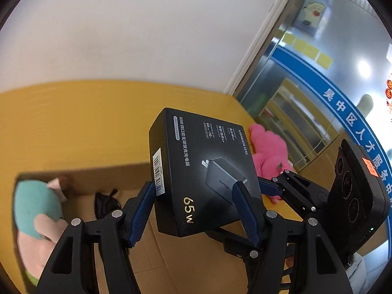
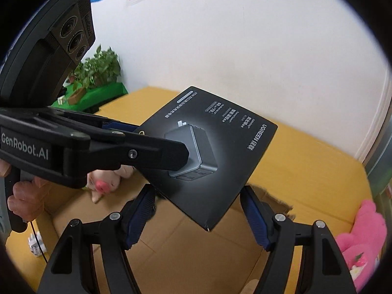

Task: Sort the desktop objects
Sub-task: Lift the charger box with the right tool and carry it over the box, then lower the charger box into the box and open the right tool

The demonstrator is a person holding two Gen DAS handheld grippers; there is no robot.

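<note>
A black UGREEN 65W charger box [image 1: 203, 171] is held in the air above an open cardboard box [image 1: 156, 250]. My left gripper [image 1: 193, 196] is shut on the charger box, its blue pads [image 1: 142, 210] pressing both sides. In the right wrist view the charger box [image 2: 210, 154] hangs in front of my right gripper [image 2: 196, 201], which is open and empty just below it. The left gripper [image 2: 171, 152] reaches in from the left there, clamping the box. The right gripper [image 1: 269, 186] also shows behind the box in the left wrist view.
The cardboard box [image 2: 186, 252] holds a teal and pink plush [image 1: 34, 210], a black item [image 1: 105, 203] and a pink pig plush [image 2: 105, 183]. A bright pink plush [image 1: 269, 152] lies on the yellow table [image 1: 85, 122]; it also shows in the right wrist view [image 2: 362, 240]. A white wall stands behind.
</note>
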